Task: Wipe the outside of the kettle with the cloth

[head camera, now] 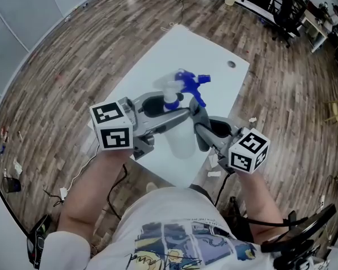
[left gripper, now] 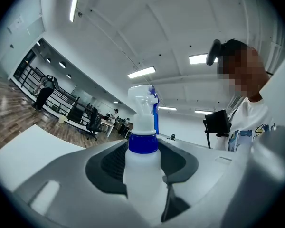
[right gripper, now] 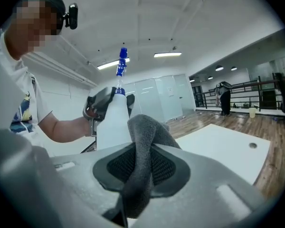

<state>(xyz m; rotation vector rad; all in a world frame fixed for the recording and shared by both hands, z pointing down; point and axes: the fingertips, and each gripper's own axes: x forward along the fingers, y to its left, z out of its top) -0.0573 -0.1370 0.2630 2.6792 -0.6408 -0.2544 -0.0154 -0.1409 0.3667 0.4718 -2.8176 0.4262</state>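
Observation:
My left gripper is shut on a white spray bottle with a blue trigger head and holds it upright above the white table. In the left gripper view the bottle stands between the dark pads, gripped below its blue collar. My right gripper is shut on a grey cloth, just right of the bottle. In the right gripper view the cloth is folded between the jaws, and beyond it are the bottle and the left gripper. No kettle shows in any view.
The table has a round cable hole near its far corner. Wood floor surrounds it, with paper scraps and a cable near my feet. Office chairs and desks stand at the far right.

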